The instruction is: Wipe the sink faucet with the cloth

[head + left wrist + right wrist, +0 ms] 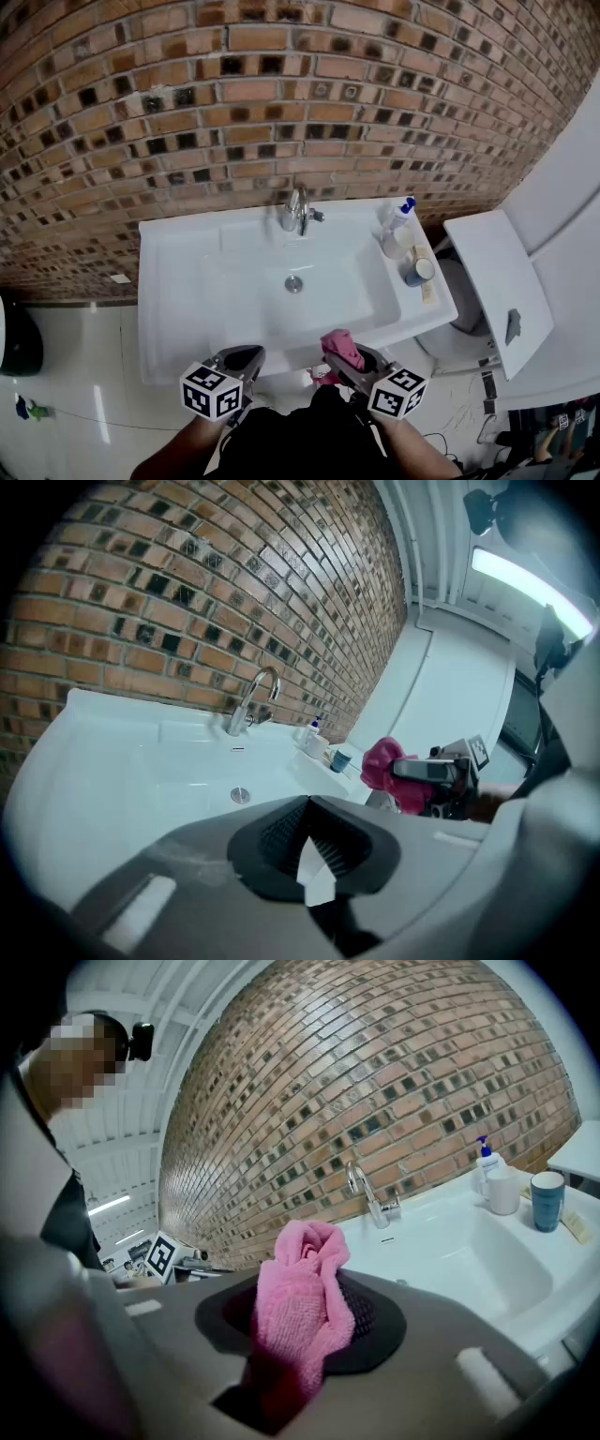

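A chrome faucet (297, 211) stands at the back of the white sink (187, 272), and it also shows as the curved faucet (251, 701) and faucet (369, 1195) in the gripper views. My right gripper (349, 355) hovers at the sink's front edge, shut on a bunched pink cloth (340, 348). In its own view the cloth (302, 1299) sticks up between the right gripper's jaws (305, 1326). My left gripper (240, 361) is beside it at the front edge, jaws together with nothing in them (306, 844). Both are well short of the faucet.
A blue-capped soap bottle (399, 213), a white cup (397, 243) and a blue cup (419, 272) stand on the sink's right ledge. A white toilet tank (495, 286) is to the right. Behind the sink rises a brick wall (234, 94).
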Demonstrator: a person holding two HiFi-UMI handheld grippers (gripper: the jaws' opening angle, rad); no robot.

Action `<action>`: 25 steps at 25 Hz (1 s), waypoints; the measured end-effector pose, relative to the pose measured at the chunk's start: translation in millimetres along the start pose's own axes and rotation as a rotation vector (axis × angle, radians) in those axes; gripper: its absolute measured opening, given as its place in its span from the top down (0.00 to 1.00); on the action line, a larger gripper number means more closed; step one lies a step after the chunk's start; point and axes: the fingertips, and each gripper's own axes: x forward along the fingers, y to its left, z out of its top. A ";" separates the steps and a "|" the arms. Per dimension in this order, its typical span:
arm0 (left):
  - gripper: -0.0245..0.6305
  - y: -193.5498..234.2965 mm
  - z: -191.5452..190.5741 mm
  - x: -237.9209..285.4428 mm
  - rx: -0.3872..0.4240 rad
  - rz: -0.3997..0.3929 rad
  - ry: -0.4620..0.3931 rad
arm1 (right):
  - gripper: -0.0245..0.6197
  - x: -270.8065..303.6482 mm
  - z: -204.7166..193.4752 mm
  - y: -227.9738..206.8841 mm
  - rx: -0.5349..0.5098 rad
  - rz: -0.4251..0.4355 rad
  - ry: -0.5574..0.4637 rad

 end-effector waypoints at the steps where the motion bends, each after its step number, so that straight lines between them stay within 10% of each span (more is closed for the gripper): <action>1: 0.96 0.8 3.8 2.9 0.000 0.007 -0.006 | 0.73 2.4 9.2 -4.3 -0.007 0.008 -0.007; 16: 0.96 22.1 86.3 58.6 -0.027 0.226 -0.093 | 0.73 66.3 156.4 -114.5 -0.038 0.194 -0.108; 25: 0.96 12.6 87.6 108.9 -0.152 0.311 -0.065 | 0.73 136.0 179.5 -236.1 0.196 0.194 -0.073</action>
